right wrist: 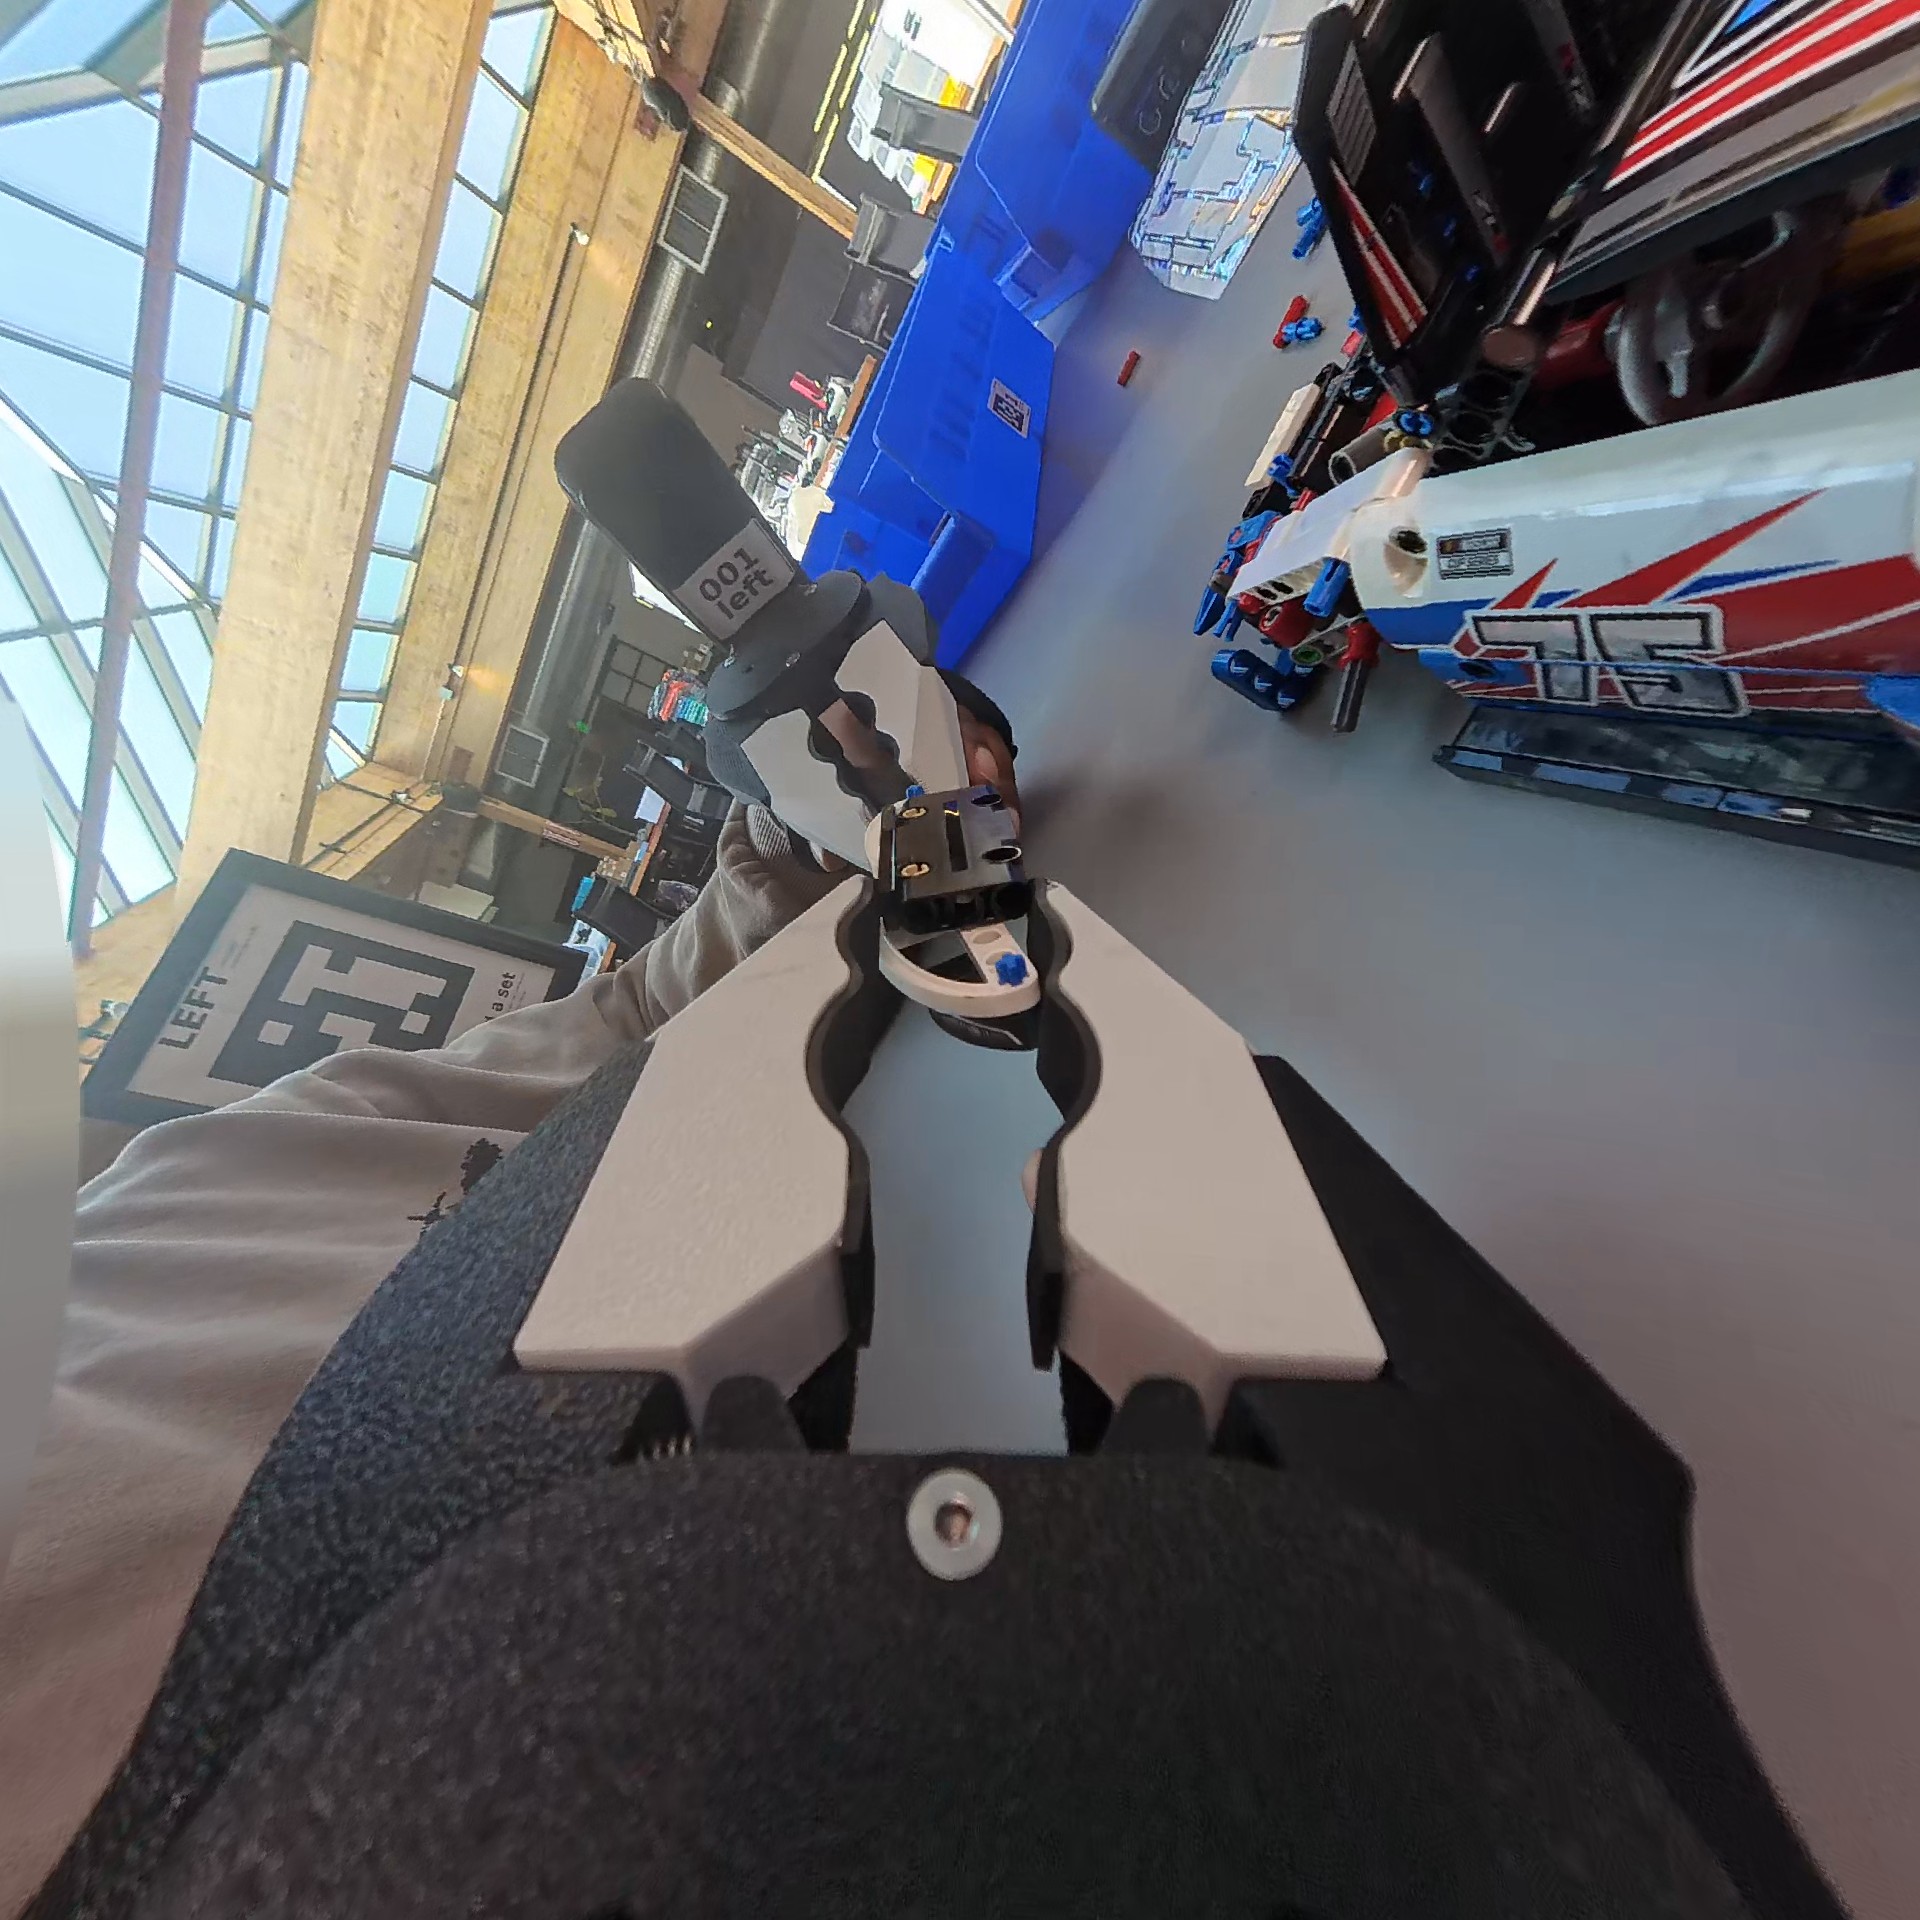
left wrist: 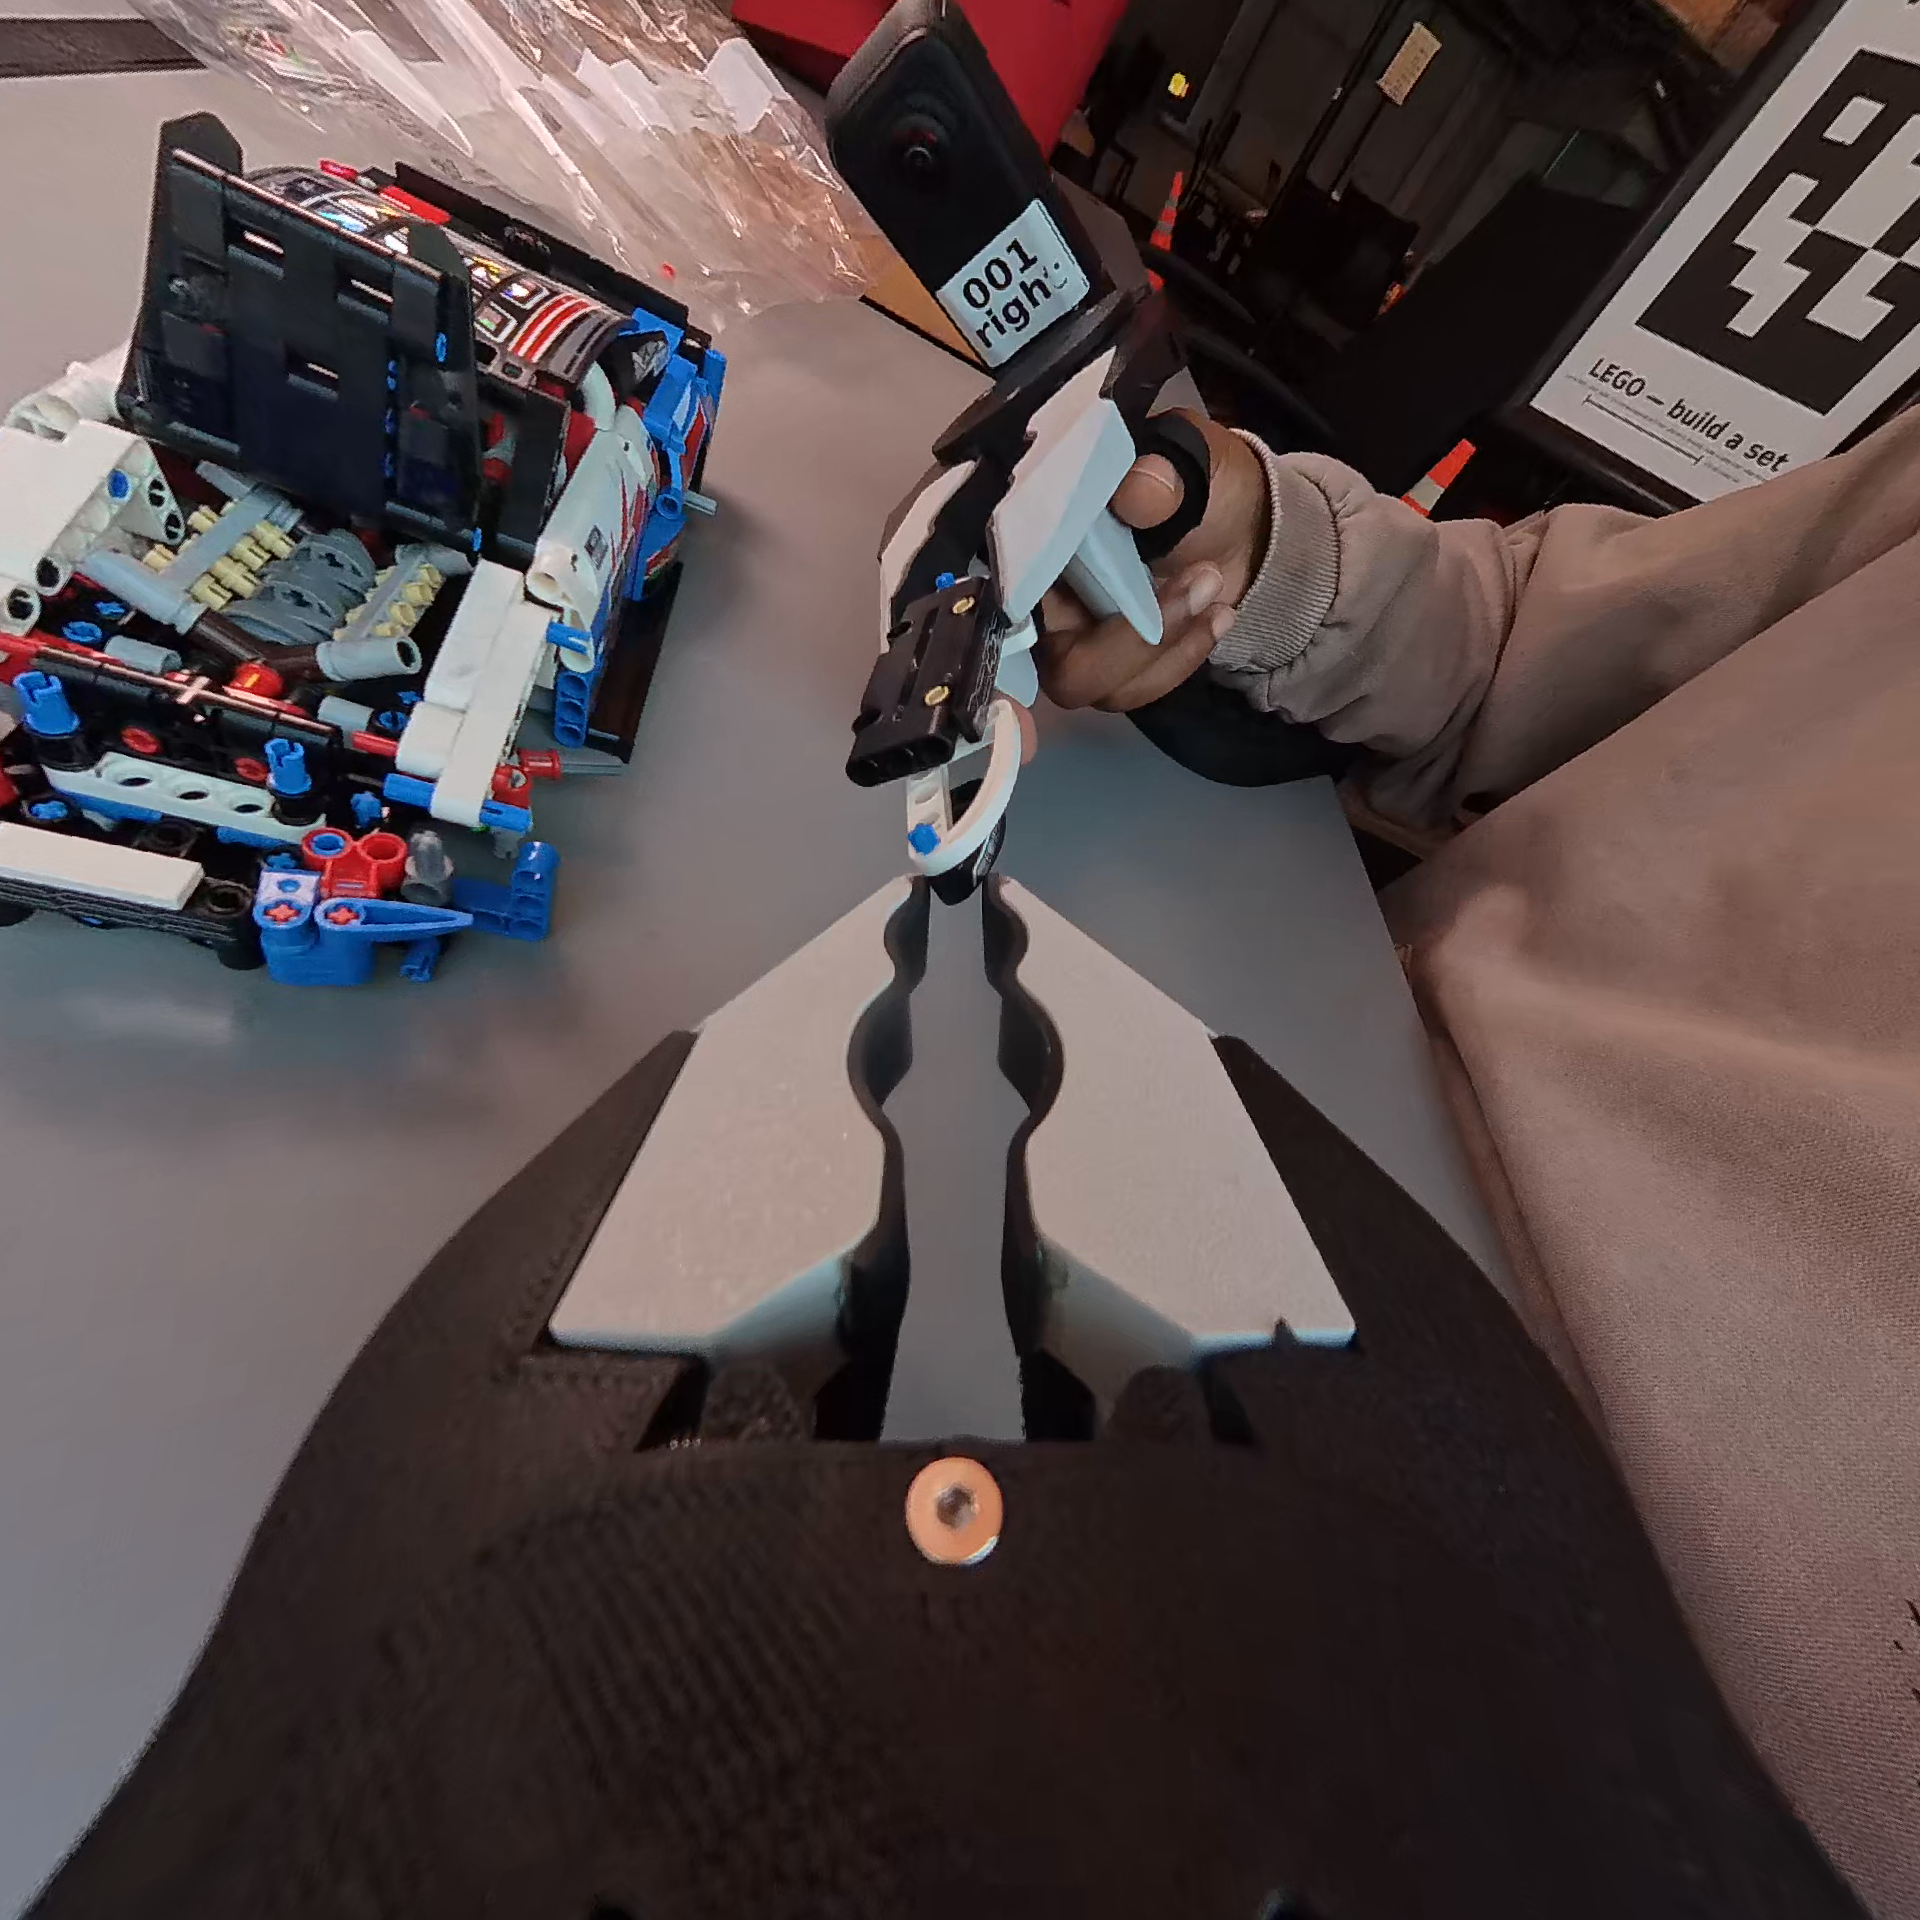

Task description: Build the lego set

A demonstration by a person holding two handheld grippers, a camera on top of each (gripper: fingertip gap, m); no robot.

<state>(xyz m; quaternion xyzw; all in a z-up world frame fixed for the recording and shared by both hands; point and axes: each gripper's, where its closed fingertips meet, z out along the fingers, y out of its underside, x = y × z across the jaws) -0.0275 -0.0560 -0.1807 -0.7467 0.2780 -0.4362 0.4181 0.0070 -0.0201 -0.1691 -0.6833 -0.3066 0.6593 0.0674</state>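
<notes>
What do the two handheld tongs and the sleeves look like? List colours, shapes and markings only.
Both tongs, left and right, match: a textured black body with a metal screw, and two pale grey wedge-shaped fingers with wavy black inner pads. Each carries a black camera stick bearing a white label. No cables show. The person wears a beige-grey sleeve with a ribbed cuff.

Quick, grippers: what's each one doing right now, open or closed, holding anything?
Left gripper: closed on the lower end of the small black-and-white lego subassembly.
Right gripper: closed on the same subassembly, held above the grey table.
</notes>
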